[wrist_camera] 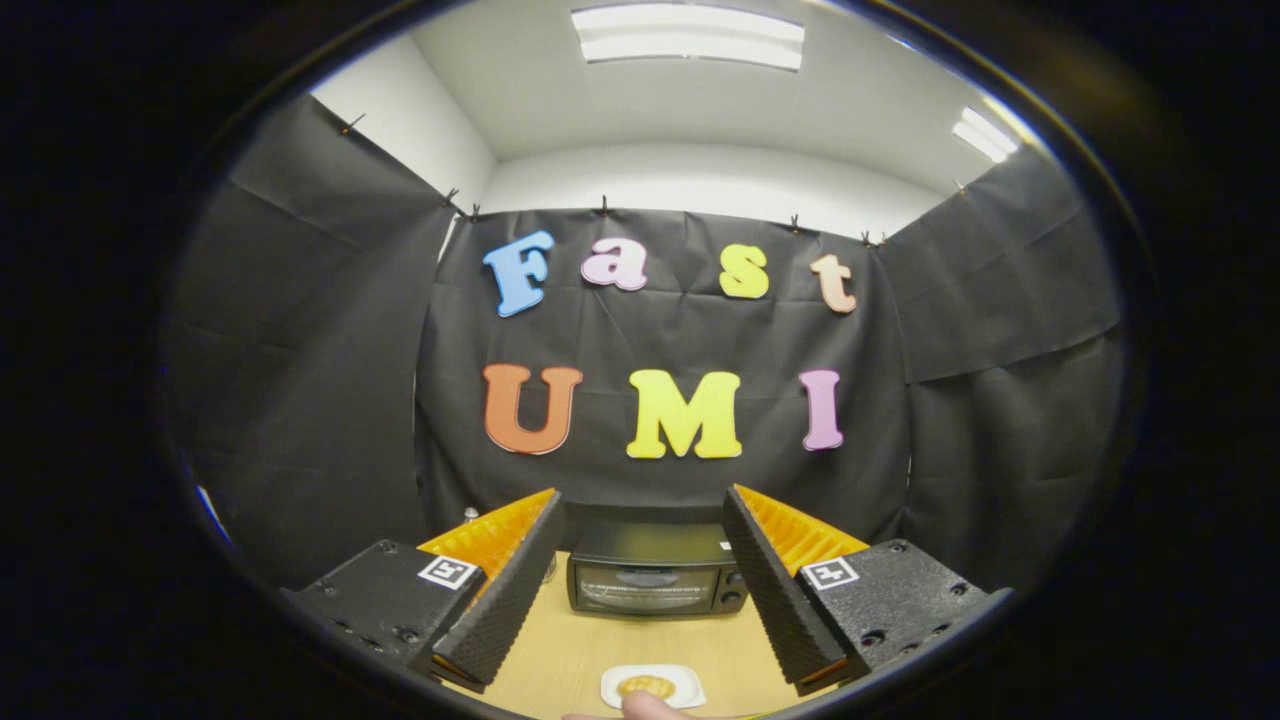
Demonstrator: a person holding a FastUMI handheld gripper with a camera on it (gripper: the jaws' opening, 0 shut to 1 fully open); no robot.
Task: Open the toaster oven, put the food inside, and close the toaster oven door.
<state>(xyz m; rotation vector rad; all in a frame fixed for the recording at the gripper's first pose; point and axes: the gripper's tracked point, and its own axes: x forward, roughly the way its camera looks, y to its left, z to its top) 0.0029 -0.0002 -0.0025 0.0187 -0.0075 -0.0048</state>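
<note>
A small black toaster oven (pixel 655 580) stands at the far side of the wooden table (pixel 560 650), its glass door shut, seen between and beyond my fingers. Nearer, low between the fingers, a white plate (pixel 690 690) holds a golden piece of food (pixel 646 686). My gripper (pixel 640 510) is raised above the table and stands open, with nothing between its fingers. A fingertip (pixel 645 707) of a person shows at the plate's near edge.
Black cloth walls close off the booth behind the oven and on both sides. A small object (pixel 470 515) peeks out behind my left finger, beside the oven. Bare wood lies between the plate and the oven.
</note>
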